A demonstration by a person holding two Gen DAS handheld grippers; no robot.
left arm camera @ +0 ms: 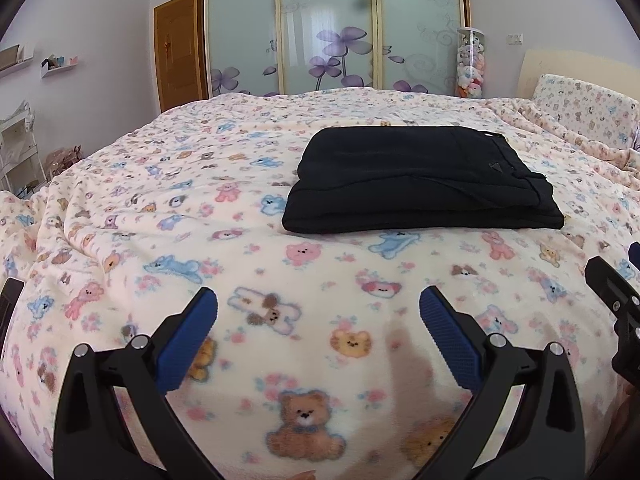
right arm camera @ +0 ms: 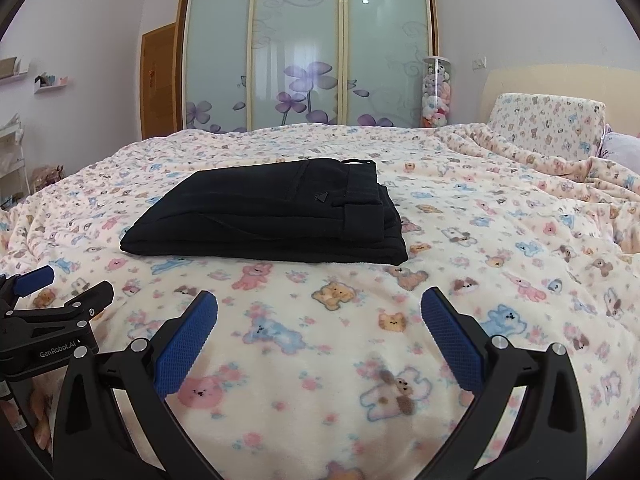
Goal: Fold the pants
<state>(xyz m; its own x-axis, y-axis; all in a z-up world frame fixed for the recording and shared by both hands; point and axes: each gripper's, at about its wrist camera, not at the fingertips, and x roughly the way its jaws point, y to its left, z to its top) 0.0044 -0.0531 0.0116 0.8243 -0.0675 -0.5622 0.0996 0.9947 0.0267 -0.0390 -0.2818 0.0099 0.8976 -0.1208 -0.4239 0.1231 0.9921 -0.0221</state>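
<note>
A bed (left arm camera: pixel 120 184) spread with a cream blanket (left arm camera: pixel 304 344) printed with teddy bears fills a pale-walled bedroom, backed at 12 o'clock by a wardrobe (left arm camera: pixel 332 28) with frosted sliding doors and purple flowers, a wooden door (left arm camera: pixel 178 50) at 10 o'clock, and a clear tube of soft toys (left arm camera: pixel 471 64) at 1 o'clock beside the headboard (right arm camera: pixel 560 80). The black pants (left arm camera: pixel 420 180) lie folded into a flat rectangular stack on the blanket, at 1 o'clock in the left wrist view and 11 o'clock in the right. The left tool (left arm camera: pixel 319 304) hovers low over the blanket short of the pants, its blue-padded fingers spread wide and gripping nothing. The right tool (right arm camera: pixel 319 304) sits alongside in the same pose, released and empty, with the left tool's black frame visible at 9 o'clock. Bare blanket lies between both tools and the stack's near edge, and on every side of the pants; rumpled bedding rises toward a pillow (right arm camera: pixel 548 124) at 2 o'clock.
</note>
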